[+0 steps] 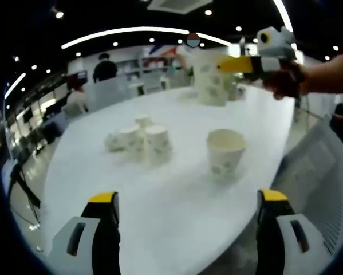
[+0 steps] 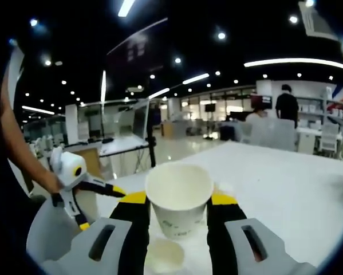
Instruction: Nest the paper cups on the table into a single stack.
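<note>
Several white paper cups (image 1: 140, 140) stand bunched together on the white table (image 1: 177, 223), left of centre in the left gripper view. One more cup (image 1: 224, 152) stands upright and alone to their right. My left gripper (image 1: 188, 197) is open, its jaws wide apart over the near table, short of all cups. Up at the far right, my right gripper (image 1: 231, 65) holds a printed paper cup (image 1: 211, 80) in the air. In the right gripper view that gripper (image 2: 178, 199) is shut on the cup (image 2: 178, 197), mouth up. Another open cup (image 2: 162, 255) lies just below it. The left gripper (image 2: 99, 209) shows at the left.
A grey chair (image 1: 323, 172) stands at the table's right edge. More chairs (image 1: 105, 91) and a standing person (image 1: 105, 69) are beyond the far edge. The table's near left edge (image 1: 51, 189) drops to the floor.
</note>
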